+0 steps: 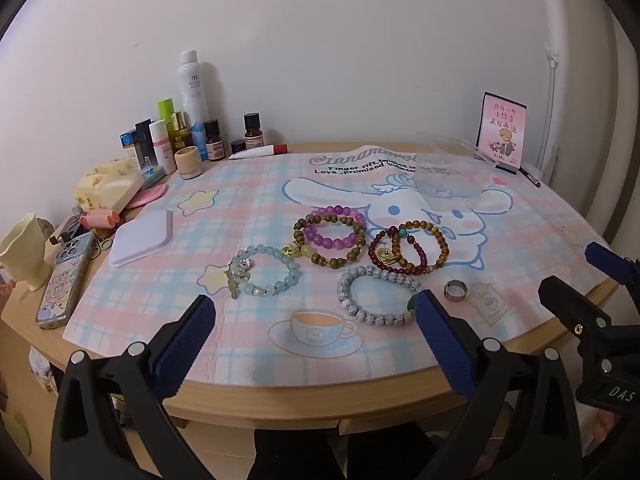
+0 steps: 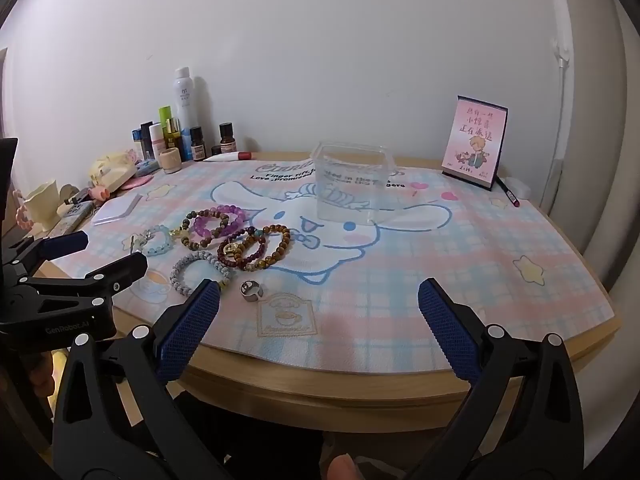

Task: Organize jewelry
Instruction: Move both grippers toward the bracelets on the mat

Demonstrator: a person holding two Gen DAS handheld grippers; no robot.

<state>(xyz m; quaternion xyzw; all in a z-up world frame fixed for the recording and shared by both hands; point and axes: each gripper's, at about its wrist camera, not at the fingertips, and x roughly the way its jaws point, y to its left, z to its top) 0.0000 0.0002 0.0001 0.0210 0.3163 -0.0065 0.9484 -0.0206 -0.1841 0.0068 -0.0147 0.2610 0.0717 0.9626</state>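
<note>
Beaded bracelets (image 1: 360, 248) lie clustered mid-mat (image 1: 240, 344) on the counter (image 1: 320, 400), a silver ring (image 1: 455, 291) just beside them. A clear plastic box (image 2: 352, 184) stands behind. Left gripper (image 1: 312, 316) and right gripper (image 2: 320, 308) hover near the front edge, jaws wide apart, empty.

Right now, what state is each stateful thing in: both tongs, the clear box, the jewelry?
Left tongs: open, empty, off the mat.
Right tongs: open, empty.
Clear box: upright, lidless, empty.
Grey bead bracelet: flat on the mat, outside the box.
Silver ring: loose on the mat.
Purple bracelet: overlapping a brown one.
Spray bottle: capped, upright.
</note>
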